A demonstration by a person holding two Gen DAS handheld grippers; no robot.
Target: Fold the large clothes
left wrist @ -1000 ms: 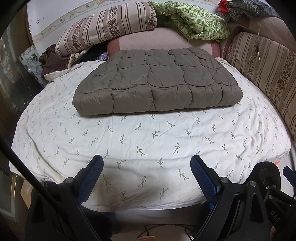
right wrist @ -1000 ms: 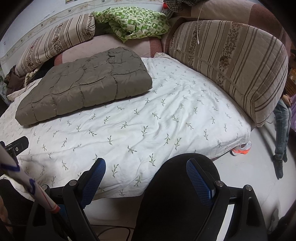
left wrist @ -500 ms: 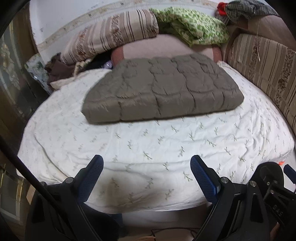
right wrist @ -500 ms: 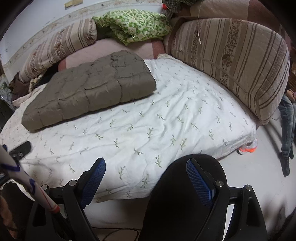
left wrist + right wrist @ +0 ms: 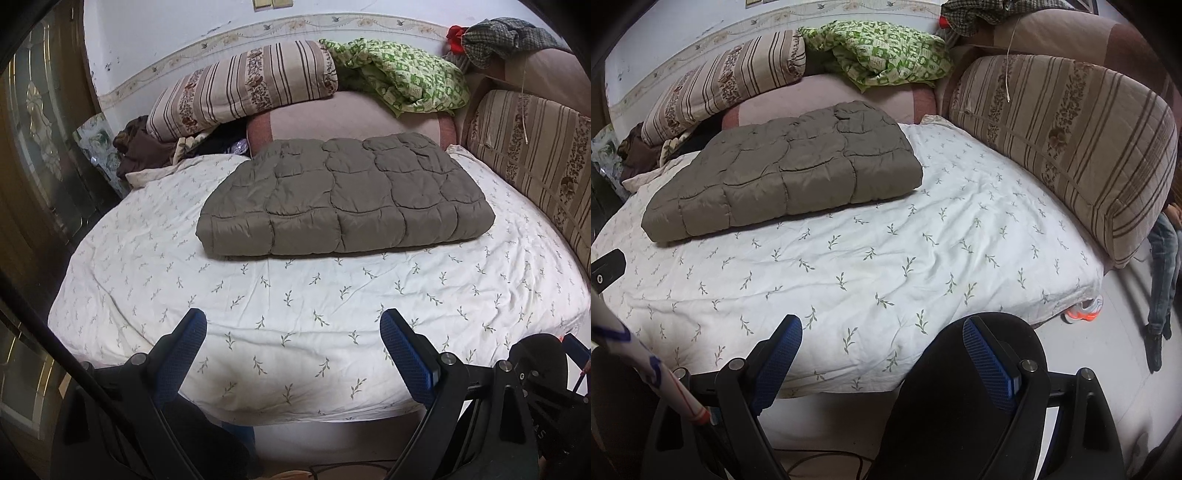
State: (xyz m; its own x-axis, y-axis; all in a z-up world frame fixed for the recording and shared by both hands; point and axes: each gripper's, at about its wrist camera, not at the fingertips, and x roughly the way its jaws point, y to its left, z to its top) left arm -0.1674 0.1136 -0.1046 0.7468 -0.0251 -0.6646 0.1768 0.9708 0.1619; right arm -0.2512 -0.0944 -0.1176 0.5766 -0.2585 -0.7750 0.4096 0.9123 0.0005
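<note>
A grey-brown quilted garment (image 5: 343,199) lies folded into a flat rectangle on the far half of the bed (image 5: 258,302); it also shows in the right wrist view (image 5: 786,173). My left gripper (image 5: 293,332) is open and empty, held off the bed's near edge, well short of the garment. My right gripper (image 5: 882,339) is open and empty, also back from the near edge, with the garment far to its upper left.
Striped cushions (image 5: 243,88) (image 5: 1063,140) and a green patterned cloth (image 5: 402,77) line the back and right of the bed. A black chair back (image 5: 964,387) stands below the right gripper. A shoe (image 5: 1084,312) and a person's leg (image 5: 1161,280) are on the floor at right.
Both grippers have drawn back and risen a little from the bed; the garment sits lower and farther in each view. It lies unmoved. Both grippers stayed open.
</note>
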